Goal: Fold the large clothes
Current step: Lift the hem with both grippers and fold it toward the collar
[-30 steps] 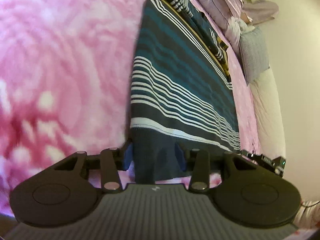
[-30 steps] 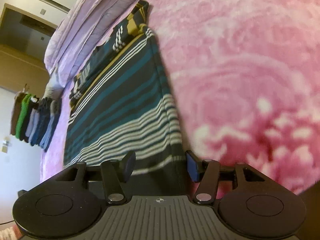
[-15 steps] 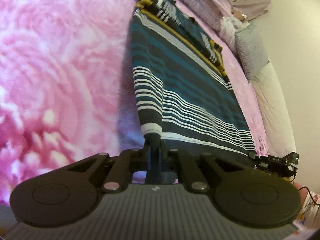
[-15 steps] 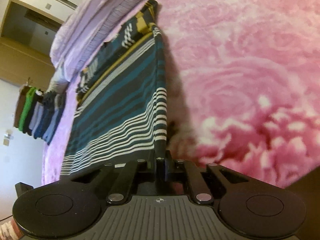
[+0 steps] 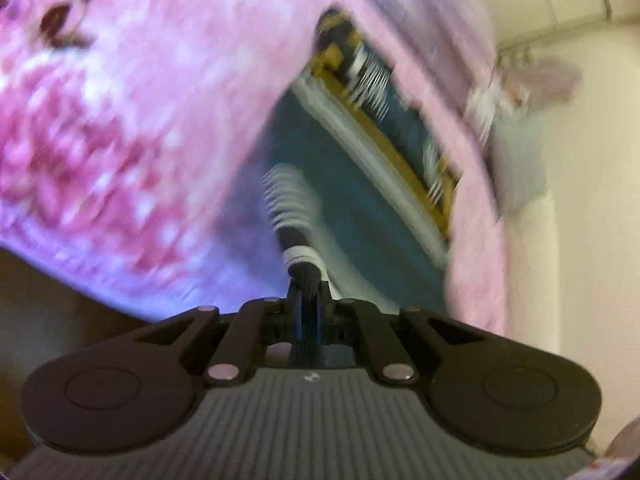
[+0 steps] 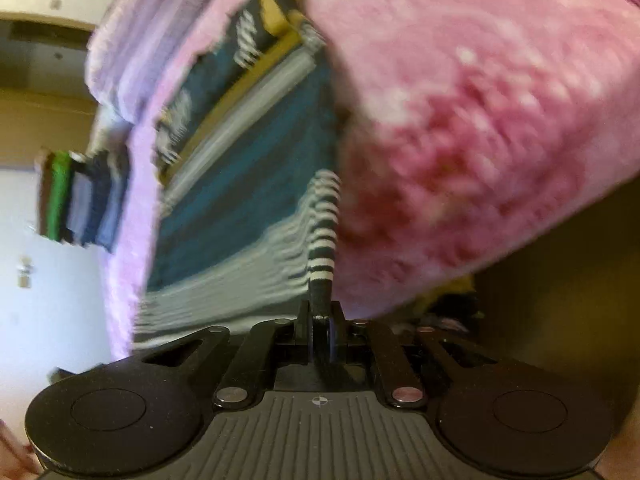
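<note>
A large striped garment (image 5: 360, 184), teal and dark with white and yellow bands, lies lengthwise on a pink flowered blanket (image 5: 120, 120). My left gripper (image 5: 306, 300) is shut on the dark hem at its near left corner, which rises off the bed in a narrow pinched strip. In the right wrist view the same garment (image 6: 248, 168) stretches away, and my right gripper (image 6: 322, 320) is shut on its near right hem corner, also lifted. Both views are motion-blurred.
The pink blanket (image 6: 460, 100) covers the bed. Pale pillows (image 5: 520, 168) lie along the wall on the left view's right side. A stack of folded clothes (image 6: 80, 196) stands at the far left of the right wrist view. Dark floor shows below the bed edge (image 6: 560, 300).
Both grippers went from open around the hem to shut on it, then lifted the near corners up and back; the cameras now sit higher and tilted, with the bed edge in view.
</note>
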`<state>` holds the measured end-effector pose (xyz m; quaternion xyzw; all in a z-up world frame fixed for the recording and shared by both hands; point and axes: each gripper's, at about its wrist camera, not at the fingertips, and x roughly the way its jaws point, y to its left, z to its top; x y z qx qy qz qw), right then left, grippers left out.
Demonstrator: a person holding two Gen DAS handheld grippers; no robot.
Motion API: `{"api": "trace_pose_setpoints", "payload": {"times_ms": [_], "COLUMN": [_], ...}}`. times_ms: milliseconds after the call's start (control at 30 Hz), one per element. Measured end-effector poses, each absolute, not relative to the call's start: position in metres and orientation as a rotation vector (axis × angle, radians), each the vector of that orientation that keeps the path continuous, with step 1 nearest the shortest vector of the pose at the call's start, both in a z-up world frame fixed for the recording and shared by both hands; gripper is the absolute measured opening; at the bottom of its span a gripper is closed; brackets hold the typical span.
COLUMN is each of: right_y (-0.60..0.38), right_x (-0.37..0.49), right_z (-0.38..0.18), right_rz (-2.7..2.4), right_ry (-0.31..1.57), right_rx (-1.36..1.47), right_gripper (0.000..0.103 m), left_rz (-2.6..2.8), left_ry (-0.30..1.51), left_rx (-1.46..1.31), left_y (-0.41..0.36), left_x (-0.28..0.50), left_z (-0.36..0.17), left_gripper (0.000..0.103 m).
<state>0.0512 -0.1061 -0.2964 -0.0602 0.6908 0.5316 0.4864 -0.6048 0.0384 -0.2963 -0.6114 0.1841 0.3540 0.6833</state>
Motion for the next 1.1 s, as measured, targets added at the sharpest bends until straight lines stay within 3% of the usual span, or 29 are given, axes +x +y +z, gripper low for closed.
{"api": "trace_pose_setpoints", "payload": {"times_ms": [233, 433, 500, 533, 567, 867, 1100], "right_y": [0.027, 0.171, 0.214, 0.226, 0.237, 0.265, 0.296], "right_x": [0.096, 0.138, 0.146, 0.152, 0.155, 0.116, 0.108], "right_z": [-0.227, -0.232, -0.248, -0.254, -0.257, -0.306, -0.337], "right_rz": [1.465, 1.383, 1.306, 1.265, 1.253, 1.436, 1.439], "right_ry": [1.455, 1.429, 1.434, 1.430, 1.405, 1.070, 1.016], "right_rx": [0.006, 0.142, 0.110, 0.080, 0.052, -0.483, -0.488], "right_gripper": [0.003, 0.006, 0.021, 0.034, 0.039, 0.041, 0.041], "left_rz": [0.765, 0.897, 0.970, 0.996, 1.014, 1.015, 0.984], "left_ry": [0.202, 0.163, 0.224, 0.264, 0.309, 0.576, 0.719], "left_rx": [-1.194, -1.148, -1.119, -1.103, -1.088, -0.938, -0.771], "left_y": [0.169, 0.314, 0.343, 0.351, 0.356, 0.364, 0.405], "left_x": [-0.542, -0.474, -0.457, -0.452, -0.447, -0.403, -0.362], "left_z": [-0.249, -0.254, -0.262, -0.266, -0.270, -0.317, -0.334], "left_gripper": [0.004, 0.009, 0.015, 0.016, 0.022, 0.030, 0.032]}}
